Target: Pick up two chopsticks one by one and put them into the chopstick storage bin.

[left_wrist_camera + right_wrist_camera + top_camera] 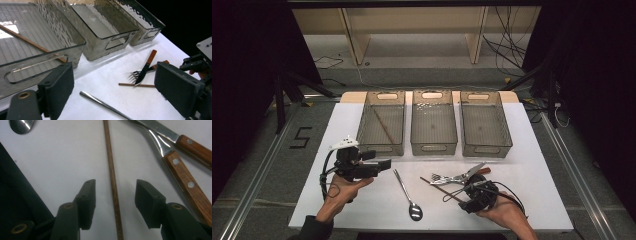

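The right gripper (113,195) hangs low over the white table (362,120) with its jaws half spread and one on each side of a brown chopstick (112,180). The pads do not touch the stick, which lies flat on the table and runs toward twelve o'clock in the right gripper view. That straddle suits a pinch across the thin shaft, so I judge a pickup is at hand.

At one to three o'clock from the jaws lie a fork (180,170) and a knife (175,137), both with wooden handles. The handles sit close beside each other and near the stick, so the closing jaws must stay clear of them. The spoon (21,125) bowl shows at eleven o'clock.

In the high view, the left gripper (384,164) is held off the table at nine o'clock from the cutlery, jaws spread wide with nothing between them, seemingly waiting.

Three clear bins stand in a row at twelve o'clock. The left bin (381,122) already holds a second chopstick (383,126) lying slantwise, so the pair likely belongs together there. The middle bin (434,122) and right bin (485,124) look empty.
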### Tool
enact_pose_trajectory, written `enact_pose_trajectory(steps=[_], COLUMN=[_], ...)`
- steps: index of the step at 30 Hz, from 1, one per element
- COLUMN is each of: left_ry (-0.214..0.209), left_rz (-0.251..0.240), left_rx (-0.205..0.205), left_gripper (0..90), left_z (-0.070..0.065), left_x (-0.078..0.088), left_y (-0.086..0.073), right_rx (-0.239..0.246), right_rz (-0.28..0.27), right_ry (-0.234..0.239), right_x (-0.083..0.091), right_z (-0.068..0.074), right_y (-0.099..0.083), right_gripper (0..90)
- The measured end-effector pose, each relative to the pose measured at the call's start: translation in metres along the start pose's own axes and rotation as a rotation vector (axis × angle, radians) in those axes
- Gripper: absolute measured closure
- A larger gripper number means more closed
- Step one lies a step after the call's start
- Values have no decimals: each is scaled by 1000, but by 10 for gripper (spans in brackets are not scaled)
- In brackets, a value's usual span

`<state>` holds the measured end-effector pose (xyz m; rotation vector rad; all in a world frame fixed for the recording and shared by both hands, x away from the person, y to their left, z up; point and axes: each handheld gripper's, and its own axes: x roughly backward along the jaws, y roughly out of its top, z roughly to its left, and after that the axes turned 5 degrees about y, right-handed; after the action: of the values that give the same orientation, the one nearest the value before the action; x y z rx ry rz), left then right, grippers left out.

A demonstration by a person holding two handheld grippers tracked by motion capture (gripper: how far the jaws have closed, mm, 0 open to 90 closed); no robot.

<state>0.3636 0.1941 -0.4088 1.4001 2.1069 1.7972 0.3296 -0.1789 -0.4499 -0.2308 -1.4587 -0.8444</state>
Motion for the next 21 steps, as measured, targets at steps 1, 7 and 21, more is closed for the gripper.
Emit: enact_pose_trajectory(steps=[1,7,21], left_ry=[1,-1,4], left_rz=[-2,5,15], left_rx=[-5,-32,-40], left_gripper=[155,156,156], left_z=[-1,-5,-9], left_x=[0,0,4], left_y=[-2,-11,-25], right_rx=[0,14,51], right_rz=[0,51,129], right_ry=[0,-14,-50], right_x=[0,-3,-9], right_z=[0,2,6], right_y=[0,0,2], right_gripper=[526,631,749])
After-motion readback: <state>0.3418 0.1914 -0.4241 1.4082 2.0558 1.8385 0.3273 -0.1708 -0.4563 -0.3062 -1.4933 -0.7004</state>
